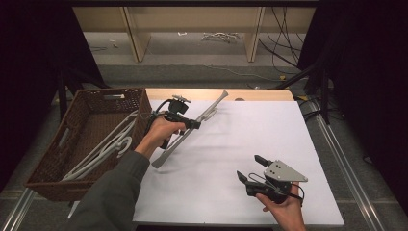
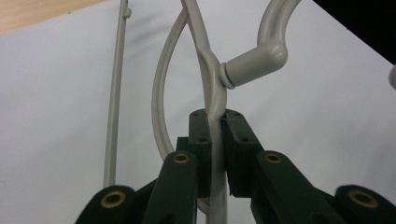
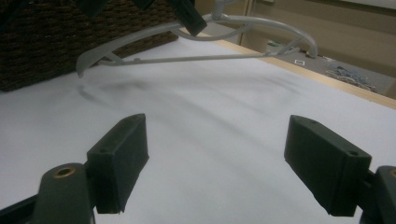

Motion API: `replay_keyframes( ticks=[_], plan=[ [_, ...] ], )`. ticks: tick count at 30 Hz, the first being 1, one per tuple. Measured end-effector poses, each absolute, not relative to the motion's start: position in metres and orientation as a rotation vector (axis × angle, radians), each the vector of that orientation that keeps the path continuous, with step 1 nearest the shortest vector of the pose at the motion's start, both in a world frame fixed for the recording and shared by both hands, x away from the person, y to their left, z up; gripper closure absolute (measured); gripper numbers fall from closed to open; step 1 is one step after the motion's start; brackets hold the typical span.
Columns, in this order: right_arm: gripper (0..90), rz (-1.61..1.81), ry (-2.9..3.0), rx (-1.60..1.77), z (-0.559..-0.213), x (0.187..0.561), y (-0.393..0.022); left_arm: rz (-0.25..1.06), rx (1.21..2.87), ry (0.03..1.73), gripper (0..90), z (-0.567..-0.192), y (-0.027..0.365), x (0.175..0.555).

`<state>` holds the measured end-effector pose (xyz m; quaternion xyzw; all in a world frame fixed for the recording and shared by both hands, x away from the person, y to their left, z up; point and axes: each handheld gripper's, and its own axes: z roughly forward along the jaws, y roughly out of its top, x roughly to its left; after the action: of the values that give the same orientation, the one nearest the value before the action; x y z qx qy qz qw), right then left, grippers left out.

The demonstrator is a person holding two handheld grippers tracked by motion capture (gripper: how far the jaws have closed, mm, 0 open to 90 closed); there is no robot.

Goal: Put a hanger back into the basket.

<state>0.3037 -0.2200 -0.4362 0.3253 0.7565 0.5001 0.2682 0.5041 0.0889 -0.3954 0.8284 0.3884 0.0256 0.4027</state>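
We read this step as carrying: the left tongs (image 1: 195,124) are clamped on a pale grey plastic clothes hanger (image 1: 192,126), pads squeezed on the flat arm just below the neck where the hook swivels in, clear in the left gripper view (image 2: 215,140). The hanger is off the surface, over the far left part of the white counter (image 1: 231,144), just beside the dark brown woven wicker basket (image 1: 96,103) that sits off the counter's left edge. One end points at the far edge, the other down toward the near left; its shadow falls on the counter below it.

The right tongs (image 1: 249,168) sit near the near right corner, jaws wide apart, nothing between them; the right gripper view looks across bare counter toward the hanger (image 3: 196,44).

Our guess: hanger just taken out of the basket, which holds more pale hangers (image 1: 103,147); it may be meant for the counter, though we can't rule out the opposite direction. The next move calls for keeping the long arms clear of the basket rim while swinging, lowering level so neither tip digs in first, then letting go.

Hanger look: smooth moulded plastic, light grey, curved shoulders, a thin straight bottom bar, a rounded hook (image 2: 275,28) on a collared neck. The lens-shaped opening under the shoulder is visible. The grip is off-centre on a thin section, so it could pivot in the pads.
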Motion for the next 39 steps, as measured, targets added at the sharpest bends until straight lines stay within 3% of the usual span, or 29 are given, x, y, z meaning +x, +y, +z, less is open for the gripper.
replay_keyframes(
  ticks=[20,39],
  plan=[
    [22.6,1.350,2.040,0.872,-0.436,0.303,-0.220,0.076,2.043,0.796,82.3,-0.334,0.086,0.463],
    [22.6,1.339,2.063,0.890,-0.436,0.302,-0.218,0.149,2.026,0.715,82.2,-0.272,0.129,0.424]
  ],
)
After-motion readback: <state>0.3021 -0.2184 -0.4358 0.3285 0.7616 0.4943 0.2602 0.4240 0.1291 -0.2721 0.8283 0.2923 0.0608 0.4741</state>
